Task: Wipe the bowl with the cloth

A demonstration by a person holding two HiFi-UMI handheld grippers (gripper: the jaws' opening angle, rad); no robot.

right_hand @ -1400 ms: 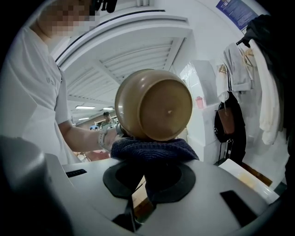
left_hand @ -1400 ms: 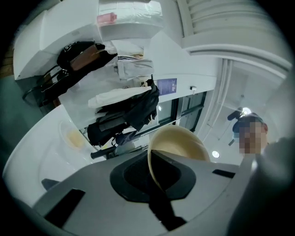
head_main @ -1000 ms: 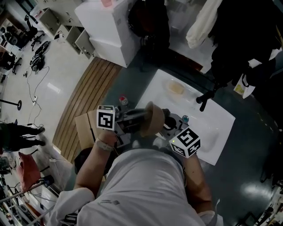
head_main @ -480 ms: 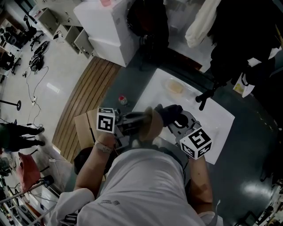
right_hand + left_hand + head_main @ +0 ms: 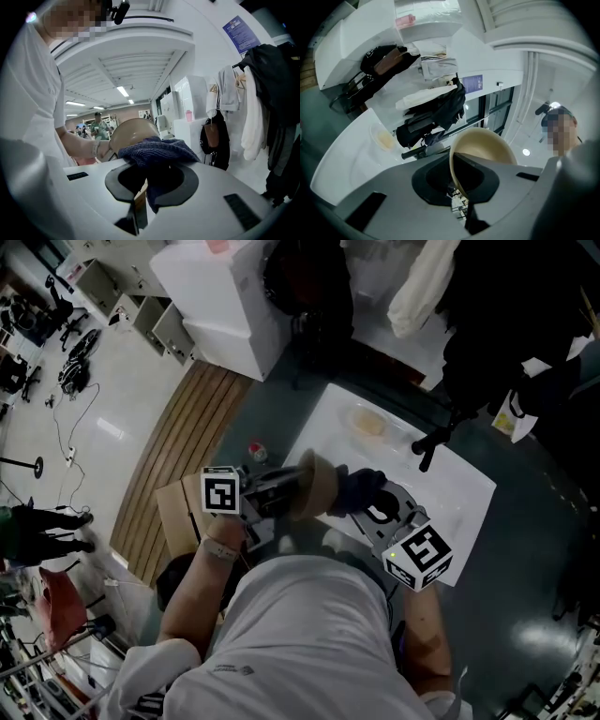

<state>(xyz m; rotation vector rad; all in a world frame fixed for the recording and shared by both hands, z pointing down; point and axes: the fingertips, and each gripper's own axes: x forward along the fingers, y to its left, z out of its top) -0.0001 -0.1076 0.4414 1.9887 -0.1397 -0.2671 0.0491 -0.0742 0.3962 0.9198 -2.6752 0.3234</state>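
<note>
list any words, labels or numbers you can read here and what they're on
Nothing here can be read as text.
Blue rectangular wall poster: pale print, too blurred to read.
Pale yellowish card beside the dark hanging clothes: too small to read.
Black-and-white marker cubes: square code patterns only, no words or numbers.
</note>
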